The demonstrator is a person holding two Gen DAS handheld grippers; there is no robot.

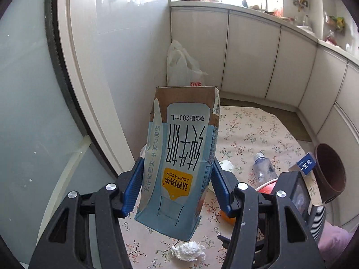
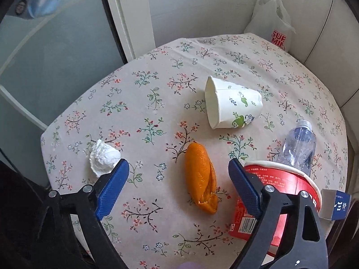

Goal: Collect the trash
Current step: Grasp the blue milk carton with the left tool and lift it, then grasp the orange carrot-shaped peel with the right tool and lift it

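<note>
My left gripper (image 1: 176,163) is shut on a blue 200 mL milk carton (image 1: 179,157) and holds it upside down, lifted above the floral table (image 1: 258,130). My right gripper (image 2: 178,164) is open and empty, hovering over an orange peel (image 2: 200,177) that lies between its fingers. On the table lie a crumpled white tissue (image 2: 103,157), a tipped paper cup (image 2: 233,104), a clear plastic bottle (image 2: 298,145) and a red paper bowl (image 2: 276,192). The tissue (image 1: 188,251) and the bottle (image 1: 263,168) also show in the left wrist view.
A brown bin (image 1: 329,170) stands to the right of the table, with a small blue box (image 1: 305,163) beside it. A white plastic bag (image 1: 181,65) sits on the floor by white cabinets (image 1: 251,56). A glass door (image 1: 27,112) stands on the left.
</note>
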